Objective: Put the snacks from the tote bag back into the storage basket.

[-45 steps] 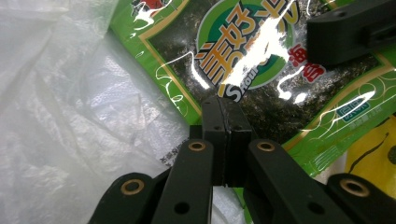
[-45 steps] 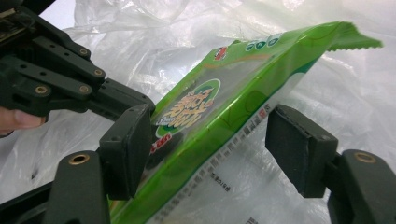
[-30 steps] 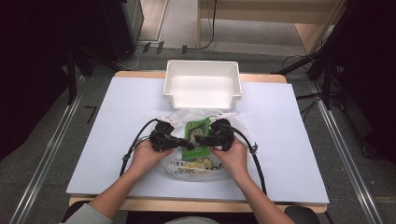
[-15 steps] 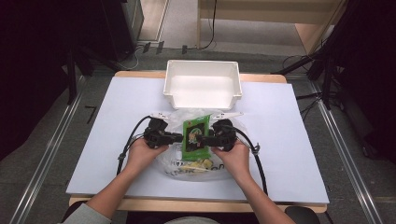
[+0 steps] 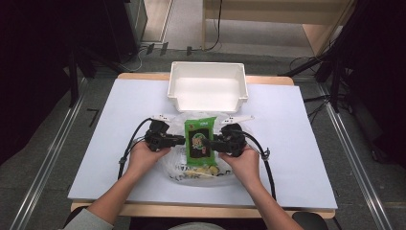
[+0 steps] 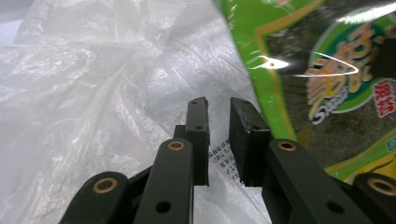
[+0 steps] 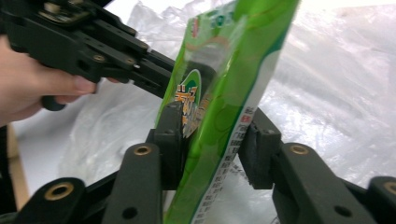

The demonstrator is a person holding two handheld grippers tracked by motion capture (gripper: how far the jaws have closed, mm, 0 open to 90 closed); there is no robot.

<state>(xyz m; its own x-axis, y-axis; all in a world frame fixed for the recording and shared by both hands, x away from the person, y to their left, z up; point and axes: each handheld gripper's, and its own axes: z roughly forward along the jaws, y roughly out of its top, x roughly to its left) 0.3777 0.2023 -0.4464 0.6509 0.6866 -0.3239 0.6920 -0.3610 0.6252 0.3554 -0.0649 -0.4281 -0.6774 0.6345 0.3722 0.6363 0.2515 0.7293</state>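
White table [image 5: 297, 143], tub [image 5: 208, 89], plastic bag [image 5: 179, 167]

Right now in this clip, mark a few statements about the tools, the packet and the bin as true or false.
1. The right tool is clamped on the green snack packet. True.
2. The white bin holds the green packet. False: the bin looks empty; the packet is held up over the clear plastic bag.
3. The left tool grips the packet's edge. False: its jaws stand slightly apart, with bag film between them and the packet beside them.
4. The bin sits at the table's far edge, beyond both tools. True.
5. More items lie inside the bag. True: something yellowish shows beneath the packet.
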